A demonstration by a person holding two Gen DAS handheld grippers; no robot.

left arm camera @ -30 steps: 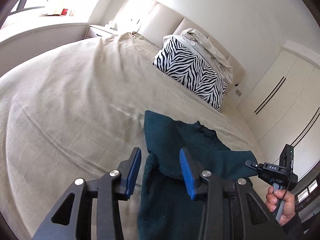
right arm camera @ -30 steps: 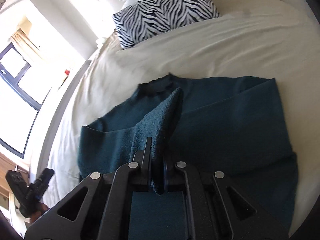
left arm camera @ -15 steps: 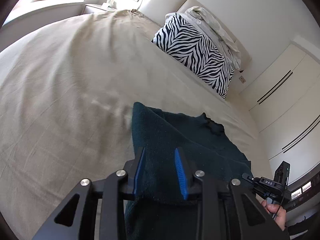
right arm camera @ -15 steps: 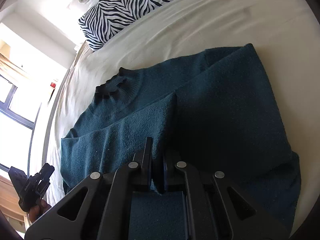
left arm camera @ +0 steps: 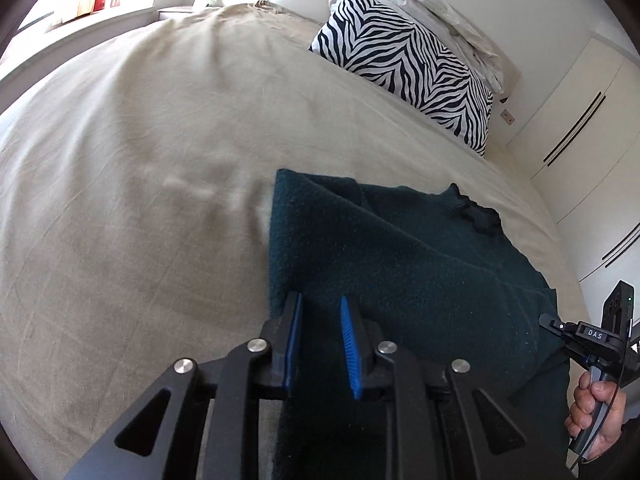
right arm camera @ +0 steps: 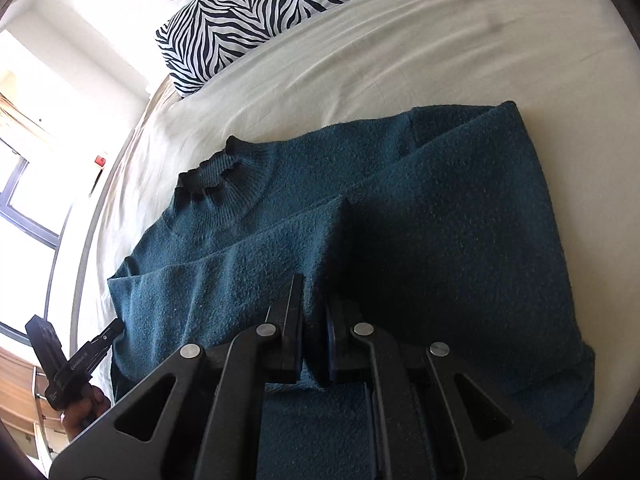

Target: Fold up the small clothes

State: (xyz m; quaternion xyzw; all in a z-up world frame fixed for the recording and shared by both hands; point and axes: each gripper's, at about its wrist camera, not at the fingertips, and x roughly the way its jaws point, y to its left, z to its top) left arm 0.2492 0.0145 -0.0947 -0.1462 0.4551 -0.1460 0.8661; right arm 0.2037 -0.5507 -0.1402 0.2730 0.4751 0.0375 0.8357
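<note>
A dark teal knit sweater (left arm camera: 404,256) lies on the beige bed, collar toward the zebra pillow; it also shows in the right wrist view (right arm camera: 440,220). My left gripper (left arm camera: 319,328) sits over the sweater's left edge, its blue-padded jaws partly closed with a gap, fabric between them. My right gripper (right arm camera: 314,320) is shut on a raised fold of the sweater. Each gripper shows in the other's view, my right gripper at the right edge of the left wrist view (left arm camera: 592,336) and my left gripper at the left edge of the right wrist view (right arm camera: 80,356).
A zebra-print pillow (left arm camera: 404,64) with a rumpled pale blanket (left arm camera: 444,16) lies at the bed's head. The beige sheet (left arm camera: 140,184) spreads wide to the left. White wardrobes (left arm camera: 580,128) stand at the right, a window (right arm camera: 24,184) at the left.
My left gripper has come down onto the sweater's left edge and its jaws have narrowed. My right gripper has lowered its held fold toward the sweater body.
</note>
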